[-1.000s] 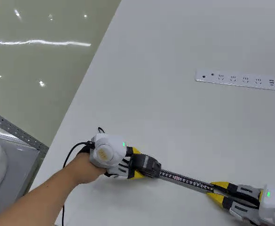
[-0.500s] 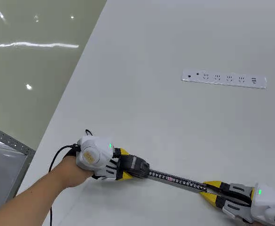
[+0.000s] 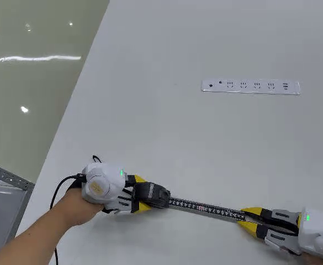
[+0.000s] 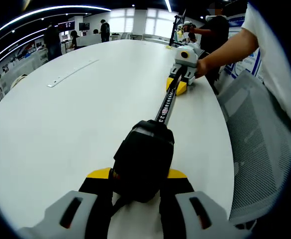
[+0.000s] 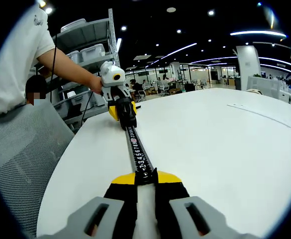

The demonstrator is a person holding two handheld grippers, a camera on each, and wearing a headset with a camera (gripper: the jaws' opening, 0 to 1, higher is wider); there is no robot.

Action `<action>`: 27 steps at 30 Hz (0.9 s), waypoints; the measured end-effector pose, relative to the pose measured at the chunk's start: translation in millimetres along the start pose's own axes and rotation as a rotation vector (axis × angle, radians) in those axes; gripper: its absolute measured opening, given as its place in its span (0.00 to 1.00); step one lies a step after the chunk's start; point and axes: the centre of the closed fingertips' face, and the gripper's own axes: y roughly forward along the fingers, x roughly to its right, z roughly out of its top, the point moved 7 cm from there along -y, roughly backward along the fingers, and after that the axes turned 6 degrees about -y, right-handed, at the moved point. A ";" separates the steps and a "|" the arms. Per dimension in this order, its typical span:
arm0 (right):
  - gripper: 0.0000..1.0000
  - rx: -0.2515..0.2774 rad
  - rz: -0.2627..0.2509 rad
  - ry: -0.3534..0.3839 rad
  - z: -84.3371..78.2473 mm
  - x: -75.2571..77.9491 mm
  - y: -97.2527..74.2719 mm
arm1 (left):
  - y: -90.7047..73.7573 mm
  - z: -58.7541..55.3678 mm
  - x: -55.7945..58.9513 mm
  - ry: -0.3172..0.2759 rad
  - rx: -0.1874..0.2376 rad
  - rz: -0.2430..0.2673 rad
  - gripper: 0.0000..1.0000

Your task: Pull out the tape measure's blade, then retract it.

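Head view: left tool (image 3: 143, 194) closed, clamping case (image 3: 155, 195) on table (image 3: 205, 138); right tool (image 3: 249, 220) closed, pinching blade (image 3: 205, 208) end. Blade running straight between them, left to right. Retracting likely calling for right tool moving leftward along blade axis toward case.

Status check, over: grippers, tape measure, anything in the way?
Left gripper shut on tape measure case. Right gripper shut on blade. Blade out, stretched between them. Power strip well clear.
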 end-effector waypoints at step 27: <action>0.10 -0.003 -0.028 0.031 -13.0 5.2 -30.6 | -0.3 0.8 -0.3 0.005 -0.008 -0.003 0.32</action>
